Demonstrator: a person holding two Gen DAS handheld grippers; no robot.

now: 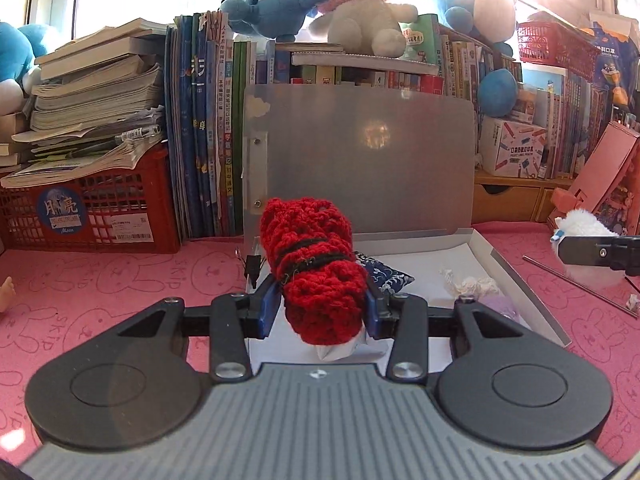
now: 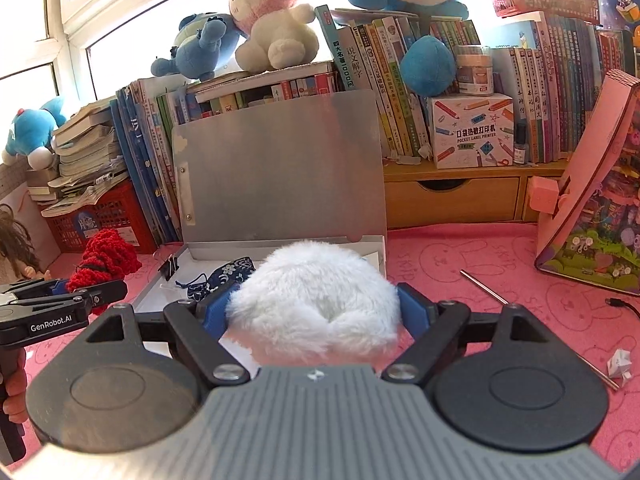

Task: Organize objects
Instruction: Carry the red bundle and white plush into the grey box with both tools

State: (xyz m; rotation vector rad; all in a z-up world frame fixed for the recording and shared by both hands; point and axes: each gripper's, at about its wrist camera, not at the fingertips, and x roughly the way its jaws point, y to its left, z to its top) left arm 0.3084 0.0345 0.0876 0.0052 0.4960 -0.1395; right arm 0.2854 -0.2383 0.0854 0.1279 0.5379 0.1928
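Observation:
My left gripper is shut on a red crocheted piece with black bands, held over the near left corner of an open grey box. It also shows at the left of the right wrist view. My right gripper is shut on a white fluffy ball, held over the box's front edge. The ball shows at the right of the left wrist view. Inside the box lie a blue patterned pouch, crumpled white paper and a black binder clip.
The box lid stands upright against rows of books. A red crate with stacked papers sits left. A metal rod, a paper scrap and a pink board are right, on the pink mat.

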